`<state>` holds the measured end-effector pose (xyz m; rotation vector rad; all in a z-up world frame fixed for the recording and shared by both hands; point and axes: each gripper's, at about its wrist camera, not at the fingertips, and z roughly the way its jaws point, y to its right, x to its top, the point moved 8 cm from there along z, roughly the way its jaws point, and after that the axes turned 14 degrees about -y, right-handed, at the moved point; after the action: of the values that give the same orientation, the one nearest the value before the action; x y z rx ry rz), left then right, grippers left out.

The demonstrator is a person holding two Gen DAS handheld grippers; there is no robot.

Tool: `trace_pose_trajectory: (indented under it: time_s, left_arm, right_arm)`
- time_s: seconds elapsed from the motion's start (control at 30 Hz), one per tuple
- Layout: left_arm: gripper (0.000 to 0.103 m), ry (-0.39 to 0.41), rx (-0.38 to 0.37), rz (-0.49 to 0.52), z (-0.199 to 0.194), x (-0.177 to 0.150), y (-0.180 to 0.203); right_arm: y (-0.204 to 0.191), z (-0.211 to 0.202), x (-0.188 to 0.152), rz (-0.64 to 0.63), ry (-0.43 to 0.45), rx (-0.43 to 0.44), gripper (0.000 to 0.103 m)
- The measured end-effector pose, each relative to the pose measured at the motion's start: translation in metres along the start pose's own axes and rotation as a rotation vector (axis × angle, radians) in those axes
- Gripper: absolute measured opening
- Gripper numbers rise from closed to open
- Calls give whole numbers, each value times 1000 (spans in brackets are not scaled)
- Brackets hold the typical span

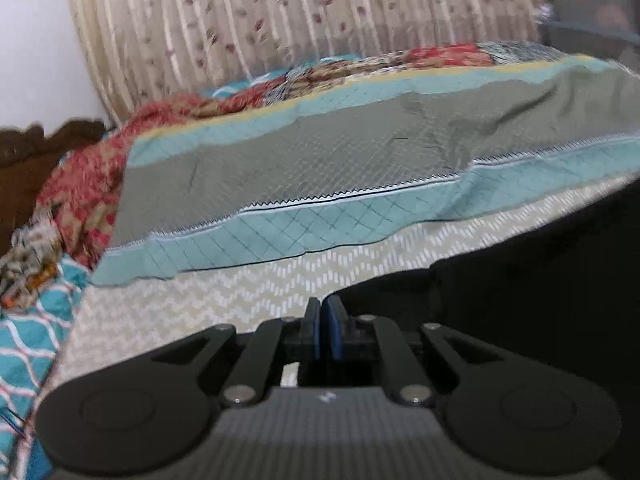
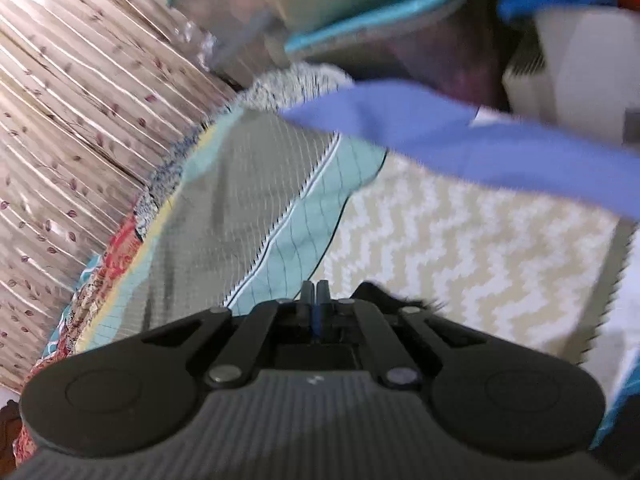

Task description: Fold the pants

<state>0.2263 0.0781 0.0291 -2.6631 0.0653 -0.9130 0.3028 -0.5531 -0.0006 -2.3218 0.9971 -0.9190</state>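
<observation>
Two blurred fisheye views look along a pair of handheld claws over a bed.

In the left wrist view, the left claw [image 1: 321, 308] sits at 6 o'clock with its blue-padded fingers pressed together. Whether any cloth is pinched between them cannot be told. The dark pants [image 1: 540, 280] lie as a black mass from 3 to 5 o'clock, just beside the claw, on a cream zigzag bedsheet [image 1: 224, 288]. Above, towards 12 o'clock, a folded grey and teal quilt [image 1: 320, 168] stretches across the bed, with a red floral blanket [image 1: 88, 184] at 9 o'clock and a pale striped curtain [image 1: 280, 20] behind.

In the right wrist view, the right claw [image 2: 315, 292] is also closed at 6 o'clock, nothing visibly between its fingers. A scrap of the dark pants [image 2: 380, 298] shows just right of its tips, on the zigzag sheet. The quilt runs from 7 to 11 o'clock. A blurred blue band [image 2: 460, 140] crosses from 12 to 3 o'clock; what it is cannot be told.
</observation>
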Motion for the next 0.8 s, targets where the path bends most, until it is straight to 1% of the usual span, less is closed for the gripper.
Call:
trace_pose_trajectory:
  time_s: [0.03, 0.07, 0.1, 0.13, 0.17, 0.2, 0.23, 0.3, 0.37, 0.4, 0.47, 0.53, 0.57, 0.67, 0.7, 0.73, 0.77, 0.8]
  left_arm:
    - [6, 5, 11, 20, -4, -3, 1]
    - [6, 15, 23, 26, -8, -5, 2]
    - [6, 34, 33, 24, -18, -9, 3]
    - [6, 55, 37, 21, -29, -11, 3]
    - [6, 84, 38, 17, -44, -14, 3]
    - [6, 117, 36, 16, -61, -18, 3]
    - [6, 147, 34, 17, -77, -25, 4]
    - [6, 207, 34, 28, -112, -41, 6]
    - [6, 234, 39, 37, -142, -64, 7]
    - [6, 227, 39, 33, -151, -77, 7]
    - [6, 187, 33, 18, -161, -101, 8]
    - [6, 127, 33, 6, -163, -124, 9]
    - [4, 95, 40, -5, -162, -134, 9]
    - [3, 38, 94, -50, -156, -150, 2]
    - [3, 20, 94, -73, -154, -153, -2]
    - [3, 7, 85, -104, -152, -153, -8]
    - [3, 0, 80, -127, -150, -153, -14]
    - [3, -6, 73, -139, -148, -152, -16]
  right_arm:
    - [-1, -4, -1, -3, 4, -11, 9]
    - [2, -9, -2, 15, -7, -9, 9]
    - [5, -7, -4, 53, -36, 24, 13]
    - [9, -4, -10, 106, -87, 89, 21]
    - [12, 0, -17, 150, -120, 134, 26]
    - [16, 4, -23, 180, -134, 143, 39]
    - [16, 7, -29, 187, -138, 123, 45]
    - [15, 17, -38, 172, -149, 100, 47]
    - [14, 30, -41, 199, -168, 111, 55]
    - [13, 36, -41, 212, -173, 116, 59]
    - [9, 53, -38, 222, -177, 106, 60]
    - [6, 68, -36, 227, -194, 86, 65]
    - [6, 76, -36, 229, -204, 80, 65]
    - [12, 91, -38, 248, -213, 35, 64]
    - [16, 92, -39, 252, -212, 19, 51]
    - [20, 91, -40, 254, -209, 11, 15]
    - [22, 89, -41, 247, -209, 13, 6]
    - [24, 84, -42, 238, -206, 22, 7]
